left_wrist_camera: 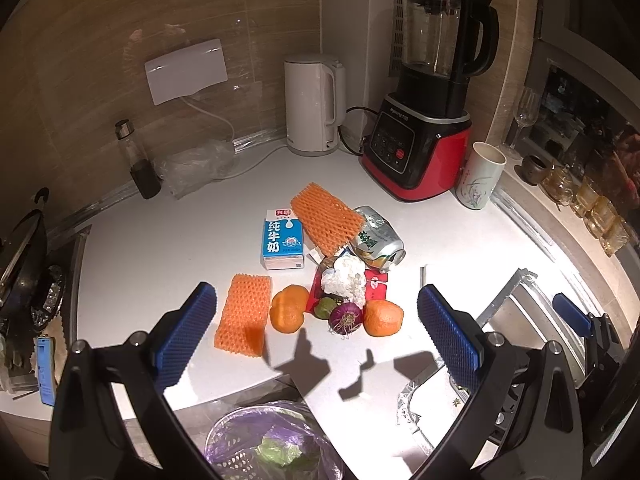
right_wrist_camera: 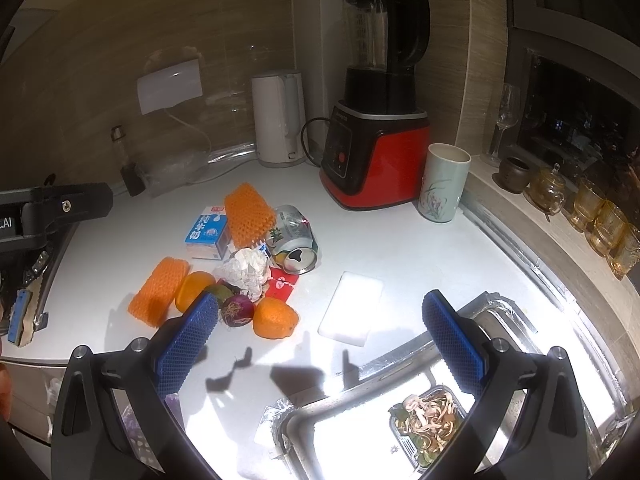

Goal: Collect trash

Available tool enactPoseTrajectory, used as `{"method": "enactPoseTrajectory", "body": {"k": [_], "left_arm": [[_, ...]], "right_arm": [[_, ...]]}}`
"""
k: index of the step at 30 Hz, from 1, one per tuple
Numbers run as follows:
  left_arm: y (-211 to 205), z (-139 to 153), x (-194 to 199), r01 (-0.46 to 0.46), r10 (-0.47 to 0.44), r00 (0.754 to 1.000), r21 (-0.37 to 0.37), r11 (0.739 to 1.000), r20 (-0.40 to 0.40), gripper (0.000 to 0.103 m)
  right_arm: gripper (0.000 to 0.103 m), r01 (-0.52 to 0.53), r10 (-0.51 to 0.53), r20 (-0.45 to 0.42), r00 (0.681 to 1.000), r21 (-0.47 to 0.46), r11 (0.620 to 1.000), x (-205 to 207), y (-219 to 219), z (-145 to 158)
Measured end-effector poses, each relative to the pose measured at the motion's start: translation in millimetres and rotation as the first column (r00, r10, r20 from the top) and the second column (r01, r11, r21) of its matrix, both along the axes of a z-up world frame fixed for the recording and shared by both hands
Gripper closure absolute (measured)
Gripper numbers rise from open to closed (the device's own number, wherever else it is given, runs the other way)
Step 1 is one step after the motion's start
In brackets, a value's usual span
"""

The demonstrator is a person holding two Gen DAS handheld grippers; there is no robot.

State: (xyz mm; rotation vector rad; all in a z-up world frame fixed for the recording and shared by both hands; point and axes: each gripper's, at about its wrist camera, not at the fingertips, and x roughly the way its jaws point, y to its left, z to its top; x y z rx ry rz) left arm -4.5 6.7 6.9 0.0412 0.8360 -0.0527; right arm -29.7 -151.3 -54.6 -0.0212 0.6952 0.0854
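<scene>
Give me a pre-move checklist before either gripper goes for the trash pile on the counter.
1. Left gripper open and empty: ok.
2. Right gripper open and empty: ok.
3. Crumpled tissue on top of the pile, nothing covering it: ok.
4. Crushed can free to lift: not ok, the orange foam net overlaps it.
5. Lined bin below the counter edge, open to receive trash: ok.
6. Milk carton empty: cannot tell.

blender (left_wrist_camera: pixel 424 120) | kettle (left_wrist_camera: pixel 314 104) | mug (left_wrist_camera: pixel 480 176) | sauce bottle (left_wrist_camera: pixel 138 160) | wine glass (left_wrist_camera: pixel 522 120)
</scene>
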Motion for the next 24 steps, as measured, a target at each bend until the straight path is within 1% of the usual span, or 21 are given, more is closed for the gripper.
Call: {"method": "enactPoseTrajectory", "body": {"k": [2, 24], "left_arm": [[-5.5, -1.0, -0.7, 0.000, 0.000, 1.000, 0.002, 1.000, 0.003, 0.006], [-6.2, -1.1, -1.1, 0.002, -0.002, 1.000, -0.001, 1.000, 0.002, 0.006]], "right_arm": [[0.002, 0.001, -0.001, 0.000, 1.000, 0.000, 1.000, -0.1, -0.2, 0.2], [0.002, -0.005, 0.005, -0.004, 1.000, -0.001, 1.000, -0.1, 1.3, -1.7]]}}
